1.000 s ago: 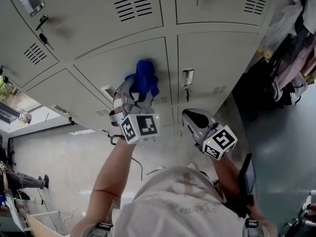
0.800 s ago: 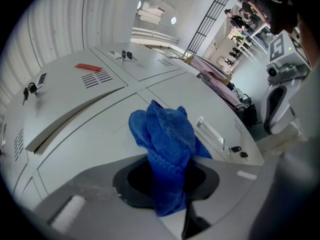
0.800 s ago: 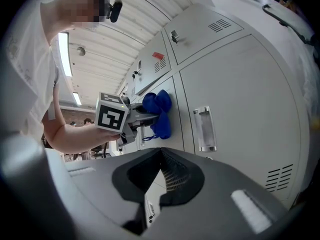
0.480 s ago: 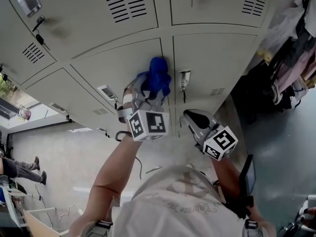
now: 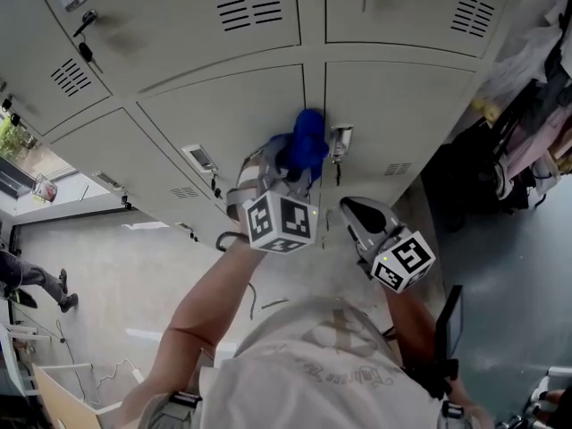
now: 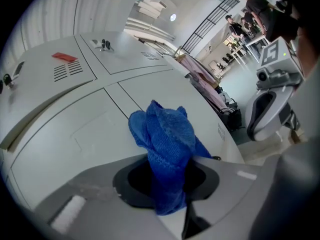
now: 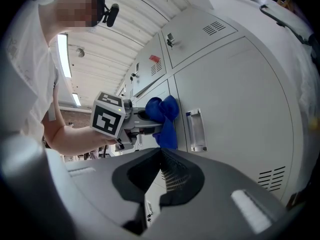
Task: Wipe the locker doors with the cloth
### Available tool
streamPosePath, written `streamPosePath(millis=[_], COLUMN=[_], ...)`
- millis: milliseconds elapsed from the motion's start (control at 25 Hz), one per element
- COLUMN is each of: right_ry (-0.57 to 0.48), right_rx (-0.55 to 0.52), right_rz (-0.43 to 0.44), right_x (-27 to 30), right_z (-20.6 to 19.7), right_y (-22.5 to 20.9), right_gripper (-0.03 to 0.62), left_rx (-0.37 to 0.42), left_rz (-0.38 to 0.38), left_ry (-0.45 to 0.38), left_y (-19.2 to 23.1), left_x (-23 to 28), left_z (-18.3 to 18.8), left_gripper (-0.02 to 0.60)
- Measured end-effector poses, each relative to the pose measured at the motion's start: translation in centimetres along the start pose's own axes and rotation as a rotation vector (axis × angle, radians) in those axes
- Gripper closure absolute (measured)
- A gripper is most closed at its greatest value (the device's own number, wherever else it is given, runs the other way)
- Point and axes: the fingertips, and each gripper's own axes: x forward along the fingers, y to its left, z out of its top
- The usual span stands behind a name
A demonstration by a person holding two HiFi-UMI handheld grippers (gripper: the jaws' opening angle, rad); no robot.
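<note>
A bunched blue cloth (image 5: 307, 141) is pressed on a grey locker door (image 5: 223, 114), at that door's right edge by the seam. My left gripper (image 5: 288, 170) is shut on the cloth, which bulges out past its jaws (image 6: 167, 134). From the right gripper view, the cloth (image 7: 164, 111) lies just left of the neighbouring door's metal handle (image 7: 196, 131). My right gripper (image 5: 354, 211) hangs lower and to the right, apart from the lockers. Its jaws stand together with nothing between them (image 7: 161, 154).
Several grey locker doors with vent slots (image 5: 255, 3) fill the wall. Keys hang in a lock (image 5: 85, 47) at the upper left. Clothes and bags (image 5: 527, 141) pile up on the right. People stand far off (image 6: 250, 9).
My left gripper has slid the cloth rightwards across the door, from its middle to the right edge near the handle. The right gripper has stayed about where it was.
</note>
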Motion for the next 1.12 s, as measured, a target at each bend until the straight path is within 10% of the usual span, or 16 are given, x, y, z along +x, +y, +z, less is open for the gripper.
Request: streamPosePath(millis=[360,1120], right_ry=[0.020,0.033], right_rx=[0.007,0.016], right_rz=[-0.012,0.025], right_x=[-0.4,1.7], right_z=[-0.5,-1.1], right_y=[0.0,2.1], right_gripper=[0.586,0.588], left_rx=[0.107,-0.432], left_rz=[0.003,0.030], left_ry=[0.024,-0.019], left_y=[-0.8,3.6], left_x=[0.9,-2.3], left_z=[-0.4,-4.9], left_gripper=[0.469,0.471])
